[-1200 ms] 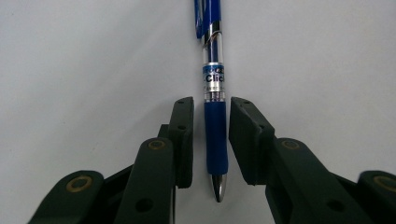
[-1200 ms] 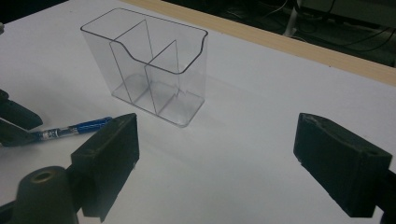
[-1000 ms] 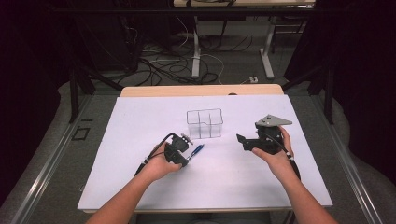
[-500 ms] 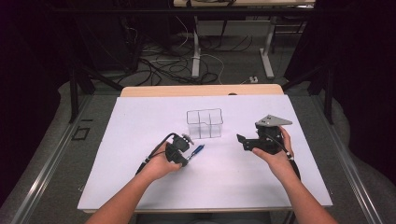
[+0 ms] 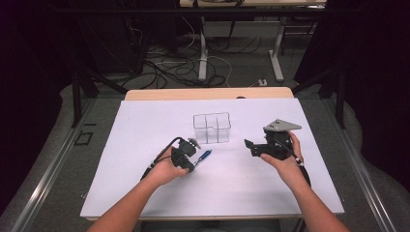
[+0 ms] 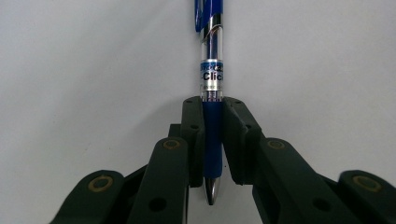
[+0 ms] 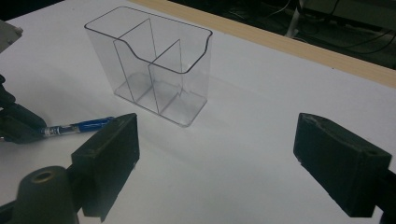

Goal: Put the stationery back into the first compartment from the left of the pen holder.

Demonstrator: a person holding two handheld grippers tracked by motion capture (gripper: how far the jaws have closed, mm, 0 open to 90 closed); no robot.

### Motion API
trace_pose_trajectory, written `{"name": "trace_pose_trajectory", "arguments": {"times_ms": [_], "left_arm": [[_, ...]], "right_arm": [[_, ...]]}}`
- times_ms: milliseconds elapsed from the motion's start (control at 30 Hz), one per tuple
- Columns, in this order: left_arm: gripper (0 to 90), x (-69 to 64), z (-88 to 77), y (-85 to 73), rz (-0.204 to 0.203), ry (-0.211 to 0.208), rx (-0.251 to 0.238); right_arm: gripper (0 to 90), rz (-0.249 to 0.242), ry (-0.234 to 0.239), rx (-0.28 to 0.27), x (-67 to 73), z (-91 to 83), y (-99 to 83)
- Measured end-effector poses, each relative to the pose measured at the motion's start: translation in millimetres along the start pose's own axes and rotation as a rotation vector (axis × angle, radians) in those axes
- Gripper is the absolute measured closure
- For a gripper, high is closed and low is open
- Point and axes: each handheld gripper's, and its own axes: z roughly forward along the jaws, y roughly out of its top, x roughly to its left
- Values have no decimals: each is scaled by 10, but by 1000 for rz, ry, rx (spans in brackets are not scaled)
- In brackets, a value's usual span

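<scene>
Scene: a person at a white-covered table [image 5: 145, 145], forearms coming in from the near edge, a two-jaw gripper in each hand.
Left gripper [image 5: 189, 155]: jaws clenched on a blue pen [image 6: 211, 98], pads pressing both sides of its dark-blue grip section; they have just finished closing onto it.
Pen, close-up: in the left gripper view the silver tip sits low btwn the jaws, pointing back toward the camera; the clear barrel w/ printed lettering & the blue clip end run up & away over the white surface.
Pen, from above: in the high view it sticks out from the left gripper to the right, low over the table, just in front of the clear box; whether it touches the surface can't be told.
Pen, from the side: the right gripper view has it at left, silver & blue, poking out of the left gripper's dark jaws.
Right gripper [image 5: 258, 147]: jaws released & wide apart, nothing btwn them, held above the table to the right of the box, pointing left; grey three-cornered plate on top.
Clear box [image 7: 152, 65]: see-through plastic organiser w/ dividers making several compartments, upright near mid-table, apart from both grippers, nothing inside.
Background: tan table edge [image 5: 208, 93] beyond the white cover; dark floor w/ cables [image 5: 169, 67] behind.
</scene>
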Motion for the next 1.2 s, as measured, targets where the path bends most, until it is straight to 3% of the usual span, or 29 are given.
{"name": "trace_pose_trajectory", "arguments": {"times_ms": [200, 500, 633, 1000, 1200], "left_arm": [[795, 23, -37, -12, -20, -11, -11], [796, 25, -139, -34, -29, -35, -19], [796, 15, -193, -40, -13, -39, -30], [796, -2, -324, -26, -6, -88, -13], [796, 7, -374, -25, 12, -105, 3]], "right_arm": [[141, -41, -16, 2, 31, -4, 6], [152, -175, -27, -4, 143, -5, 41], [161, -243, -25, 1, 202, 5, 47], [213, -439, 36, 32, 384, 54, 50], [248, -537, 122, 59, 495, 97, 53]]}}
